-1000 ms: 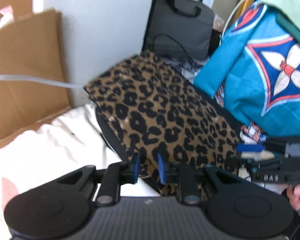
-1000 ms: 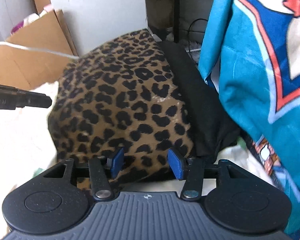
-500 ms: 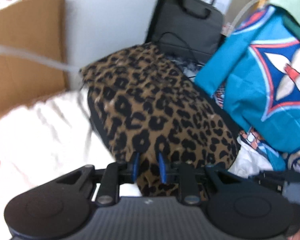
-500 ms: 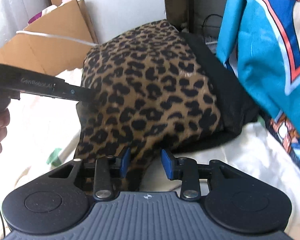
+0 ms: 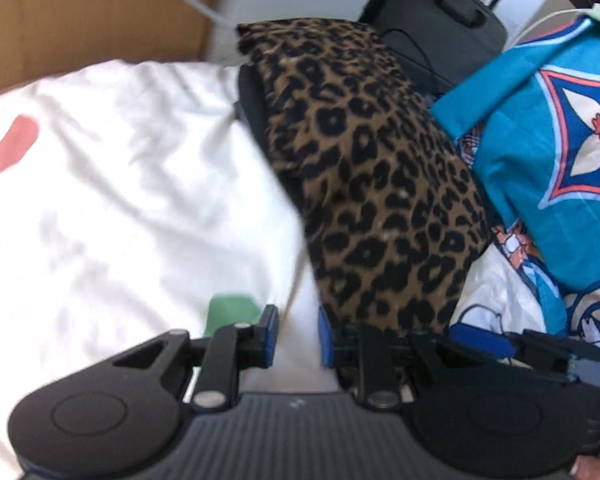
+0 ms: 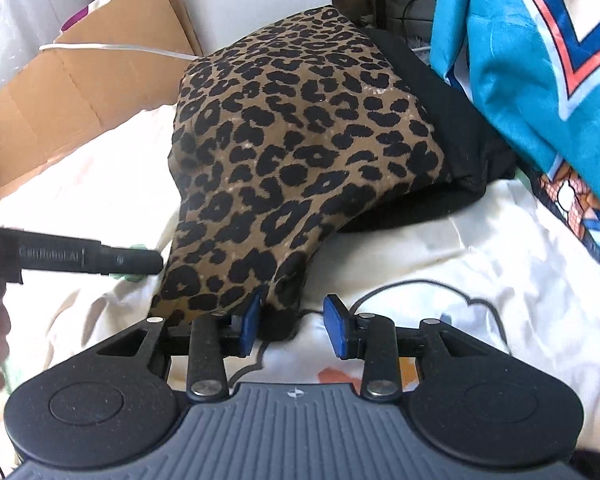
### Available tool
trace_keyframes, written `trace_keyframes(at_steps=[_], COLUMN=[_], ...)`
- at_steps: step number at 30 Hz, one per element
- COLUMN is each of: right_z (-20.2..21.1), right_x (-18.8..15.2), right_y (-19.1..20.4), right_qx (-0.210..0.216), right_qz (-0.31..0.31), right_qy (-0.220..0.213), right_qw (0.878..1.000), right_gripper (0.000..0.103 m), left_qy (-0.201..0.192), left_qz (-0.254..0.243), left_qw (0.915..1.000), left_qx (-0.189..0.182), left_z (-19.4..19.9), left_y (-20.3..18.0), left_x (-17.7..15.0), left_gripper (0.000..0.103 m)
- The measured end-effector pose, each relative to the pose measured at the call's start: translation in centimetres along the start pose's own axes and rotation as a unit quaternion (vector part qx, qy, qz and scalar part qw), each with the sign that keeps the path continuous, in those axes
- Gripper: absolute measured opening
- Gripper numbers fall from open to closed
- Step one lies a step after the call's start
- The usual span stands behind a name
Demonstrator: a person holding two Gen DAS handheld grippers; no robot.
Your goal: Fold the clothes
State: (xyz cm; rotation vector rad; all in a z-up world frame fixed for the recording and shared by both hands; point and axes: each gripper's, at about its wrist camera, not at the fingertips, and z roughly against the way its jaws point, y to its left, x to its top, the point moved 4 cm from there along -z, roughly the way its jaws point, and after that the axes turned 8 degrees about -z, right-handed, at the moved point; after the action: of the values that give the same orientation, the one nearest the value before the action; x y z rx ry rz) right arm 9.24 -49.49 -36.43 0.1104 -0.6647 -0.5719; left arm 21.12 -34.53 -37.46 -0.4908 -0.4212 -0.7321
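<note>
Leopard-print garment on a white sheet, both grippers at its near end.

The leopard-print garment (image 6: 300, 152) lies as a long folded bundle on the white sheet (image 6: 440, 248), its long axis running from its narrow near end by the grippers away to a broad far end near the cardboard box (image 6: 80, 80); what the box holds cannot be made out. A black cloth (image 6: 452, 132) lies under the garment's right edge, with a blue patterned fabric (image 6: 540, 60) beyond it. The right gripper (image 6: 294, 326) has its fingers apart, the left pad touching the garment's near tip, nothing clamped. The left gripper (image 5: 296, 334) shows a narrow gap with only sheet visible between its fingers; the garment sits just right of it.
</note>
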Motion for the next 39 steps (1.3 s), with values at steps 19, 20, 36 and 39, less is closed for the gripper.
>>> trace_keyframes(at_steps=[19,20,36,39], right_z=[3.4,3.5,8.2,9.8], right_x=[3.2,3.4,4.5,5.6], right_y=[0.7,0.8,3.9,4.4], right_qx=[-0.035,-0.035,-0.018,-0.018], right_qz=[-0.051,-0.048,-0.048,-0.05], right_qy=[-0.029,-0.027,0.036,0.04], right_qw=[0.998,0.998,0.998,0.998], right_gripper=[0.103,0.103,0.103,0.103], left_qy=[0.016,0.022,0.056,0.071], left_qz=[0.033,0.023,0.012,0.004], left_qw=[0.9954,0.9951,0.9862,0.9841], left_qx=[0.088,0.094,0.155,0.162], left_z=[5.7,5.8,15.3,18.6], left_y=[1.2,1.2,3.4,3.6], left_x=[-1.4,-1.6,0.5,1.1], left_gripper=[0.102,0.102,0.102,0.102])
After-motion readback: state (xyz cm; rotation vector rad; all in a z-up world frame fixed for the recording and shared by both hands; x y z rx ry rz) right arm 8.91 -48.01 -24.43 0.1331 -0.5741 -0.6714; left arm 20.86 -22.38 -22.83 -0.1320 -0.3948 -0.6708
